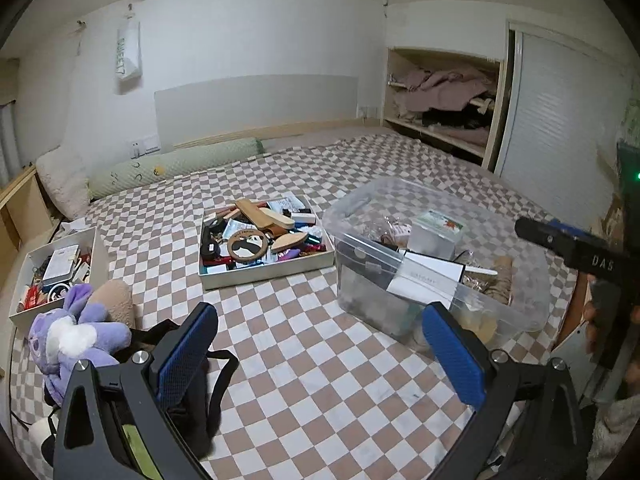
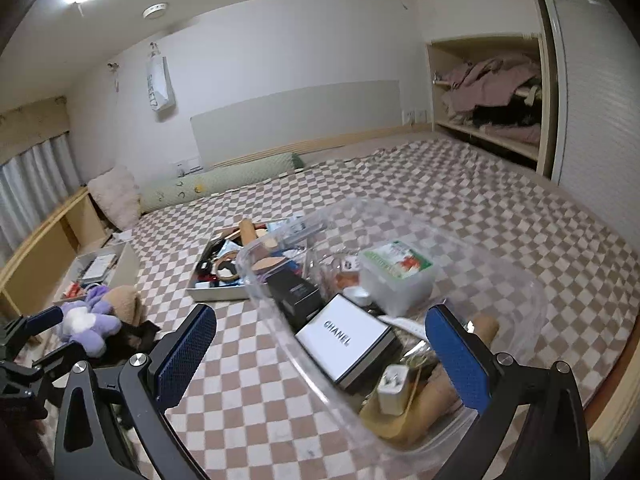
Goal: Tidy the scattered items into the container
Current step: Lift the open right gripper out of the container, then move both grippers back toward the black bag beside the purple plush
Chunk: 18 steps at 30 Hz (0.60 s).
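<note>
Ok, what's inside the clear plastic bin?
In the clear plastic bin: a white Chanel box, white charger plug, lidded white tub, black box. Anything beneath them is covered.

Clear plastic container (image 1: 520, 240), open top, upright on checkered bed cover, already part full: white box w/ black edge (image 2: 344, 338) lying flat, lidded white tub w/ green-red label (image 2: 396, 276) behind it, white plug adapter (image 2: 394, 390) near front wall, black box (image 2: 294, 292) at left side. Left of container, just apart: shallow grey tray (image 1: 266, 270) heaped w/ misc small items, incl. wooden pieces and a round wooden ring (image 1: 246, 246). Further left of container: purple plush toy (image 1: 78, 340) lying on cover.
</note>
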Tool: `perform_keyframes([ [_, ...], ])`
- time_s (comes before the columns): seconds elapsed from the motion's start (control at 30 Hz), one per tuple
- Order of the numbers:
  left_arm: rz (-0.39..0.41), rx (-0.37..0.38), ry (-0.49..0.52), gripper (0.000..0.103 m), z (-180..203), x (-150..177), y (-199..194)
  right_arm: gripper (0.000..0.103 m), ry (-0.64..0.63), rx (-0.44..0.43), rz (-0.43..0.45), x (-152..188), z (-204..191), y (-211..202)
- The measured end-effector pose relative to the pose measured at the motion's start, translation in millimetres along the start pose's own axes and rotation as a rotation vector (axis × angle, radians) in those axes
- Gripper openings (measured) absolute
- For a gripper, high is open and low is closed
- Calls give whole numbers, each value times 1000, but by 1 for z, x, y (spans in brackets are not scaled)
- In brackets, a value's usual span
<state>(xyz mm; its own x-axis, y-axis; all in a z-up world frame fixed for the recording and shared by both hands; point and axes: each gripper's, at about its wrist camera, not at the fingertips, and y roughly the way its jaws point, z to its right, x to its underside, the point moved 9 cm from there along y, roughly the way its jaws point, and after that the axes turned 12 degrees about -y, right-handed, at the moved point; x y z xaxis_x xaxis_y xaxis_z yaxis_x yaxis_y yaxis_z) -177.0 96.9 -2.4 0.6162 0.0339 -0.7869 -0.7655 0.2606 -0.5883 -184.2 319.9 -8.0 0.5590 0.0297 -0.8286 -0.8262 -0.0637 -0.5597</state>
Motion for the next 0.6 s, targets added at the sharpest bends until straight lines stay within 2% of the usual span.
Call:
perform_keyframes([
  [0.23,75,-27,-21,103,-12,-6,-17,103,88,2,2,4,0,2],
  [0.4,104,-54,-25,103,-22,-9,-25,103,60,0,75,-3,-6,1],
  [0.6,87,-72,-35,103,-36,-4,-27,103,33,-142,172,-16,-28,-4],
])
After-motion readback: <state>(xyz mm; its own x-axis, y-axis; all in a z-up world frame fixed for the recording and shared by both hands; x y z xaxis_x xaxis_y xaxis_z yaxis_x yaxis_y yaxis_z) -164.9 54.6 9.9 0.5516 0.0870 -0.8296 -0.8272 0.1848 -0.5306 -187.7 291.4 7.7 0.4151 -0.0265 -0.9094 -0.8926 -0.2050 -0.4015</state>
